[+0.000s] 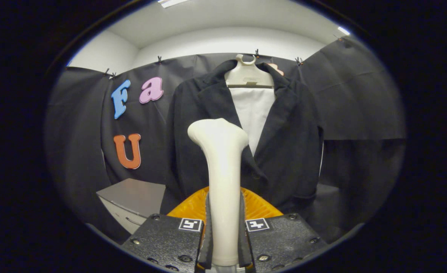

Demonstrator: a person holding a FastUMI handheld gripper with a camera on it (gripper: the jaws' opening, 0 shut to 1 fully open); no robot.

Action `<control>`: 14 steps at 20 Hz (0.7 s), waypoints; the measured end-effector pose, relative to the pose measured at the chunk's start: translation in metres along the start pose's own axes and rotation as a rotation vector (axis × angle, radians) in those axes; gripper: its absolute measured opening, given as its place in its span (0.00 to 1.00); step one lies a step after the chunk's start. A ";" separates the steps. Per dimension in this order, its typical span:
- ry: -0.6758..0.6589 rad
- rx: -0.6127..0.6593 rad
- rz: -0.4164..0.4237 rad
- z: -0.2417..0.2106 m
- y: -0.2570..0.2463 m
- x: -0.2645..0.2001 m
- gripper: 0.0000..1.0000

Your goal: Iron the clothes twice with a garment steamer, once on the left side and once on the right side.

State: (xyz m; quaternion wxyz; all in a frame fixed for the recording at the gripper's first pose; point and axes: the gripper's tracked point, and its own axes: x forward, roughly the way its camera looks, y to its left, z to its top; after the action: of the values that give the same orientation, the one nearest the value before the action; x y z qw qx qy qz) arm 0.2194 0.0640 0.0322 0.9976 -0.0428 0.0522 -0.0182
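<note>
Tongs [223,231] clamp the white steamer [222,167] upright, its head before the dark jacket [284,144] hanging at twelve o'clock.

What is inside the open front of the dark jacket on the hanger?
Inside the dark jacket a white panel hangs below the cream hanger. The steamer, gripped between the fingers, covers the panel's lower left; anything behind it is hidden.
</note>
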 end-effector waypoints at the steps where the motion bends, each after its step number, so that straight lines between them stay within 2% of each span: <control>1: 0.011 -0.003 0.001 -0.008 0.001 -0.003 0.29; 8: 0.113 -0.020 -0.021 -0.076 -0.003 -0.016 0.29; 14: 0.190 -0.015 -0.075 -0.132 -0.015 -0.022 0.29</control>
State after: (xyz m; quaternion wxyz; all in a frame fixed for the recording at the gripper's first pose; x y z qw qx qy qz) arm 0.1830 0.0388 -0.0952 0.9864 -0.0502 0.1449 -0.0589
